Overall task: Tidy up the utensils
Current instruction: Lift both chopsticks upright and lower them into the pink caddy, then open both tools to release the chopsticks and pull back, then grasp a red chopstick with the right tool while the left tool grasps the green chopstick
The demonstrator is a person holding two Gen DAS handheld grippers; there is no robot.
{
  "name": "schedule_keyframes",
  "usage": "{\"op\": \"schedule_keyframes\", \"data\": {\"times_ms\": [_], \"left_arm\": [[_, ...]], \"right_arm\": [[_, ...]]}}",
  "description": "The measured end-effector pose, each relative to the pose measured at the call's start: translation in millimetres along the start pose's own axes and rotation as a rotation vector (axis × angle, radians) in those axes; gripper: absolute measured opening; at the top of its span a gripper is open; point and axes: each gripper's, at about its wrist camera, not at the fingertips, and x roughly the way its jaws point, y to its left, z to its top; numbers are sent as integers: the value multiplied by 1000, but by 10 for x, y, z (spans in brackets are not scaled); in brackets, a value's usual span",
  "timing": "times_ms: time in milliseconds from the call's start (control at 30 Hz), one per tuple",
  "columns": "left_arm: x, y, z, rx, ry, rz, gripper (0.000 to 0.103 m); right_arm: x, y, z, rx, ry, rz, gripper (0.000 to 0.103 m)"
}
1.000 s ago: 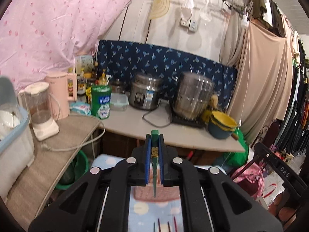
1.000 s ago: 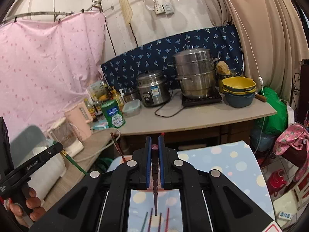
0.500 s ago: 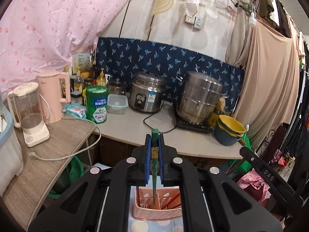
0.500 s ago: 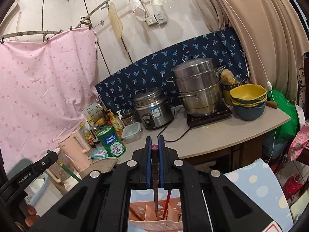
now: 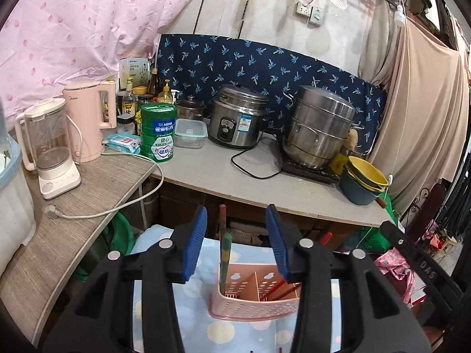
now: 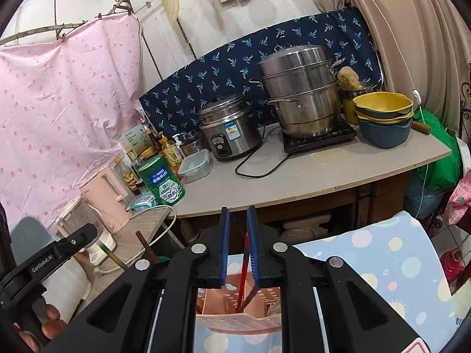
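At the bottom centre of the left wrist view, the left gripper has its blue-padded jaws spread wide apart, touching nothing. Between and just beyond them a green chopstick stands nearly upright in the left compartment of the pink utensil basket, alongside a darker red chopstick. The basket sits on a pale blue dotted tablecloth.

In the right wrist view, the right gripper shows a narrow gap between its jaws; a red chopstick rises through that gap from the basket, and whether the pads touch it I cannot tell. At the lower left of that frame the left gripper appears as well.

Farther back, a grey counter carries a green tin, a rice cooker, a stacked steel steamer and yellow and blue bowls.
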Motion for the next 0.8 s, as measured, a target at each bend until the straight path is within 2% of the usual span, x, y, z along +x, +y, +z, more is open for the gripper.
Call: {"op": "schedule_keyframes", "data": {"times_ms": [100,167,333,533,800], "left_arm": [[-136,-3,-81,18,-1,12,42],[-259,-9,-164,37,-2,19,51],[-603,-35,-511,98,21,30,53],[-889,-19,-1165,177,95,87,57],[-1124,-8,-2059,221,209,119,57]], "right_arm": [[-139,25,-17,-23,-12,-4,23],[-269,45,-63,-36,-15,1,29],[-633,112,-297,-94,0,-5,30],[-1070,142,-909,-181,81,-44,38],[-1450,-6,-1994,-238,264,-111,38]]}}
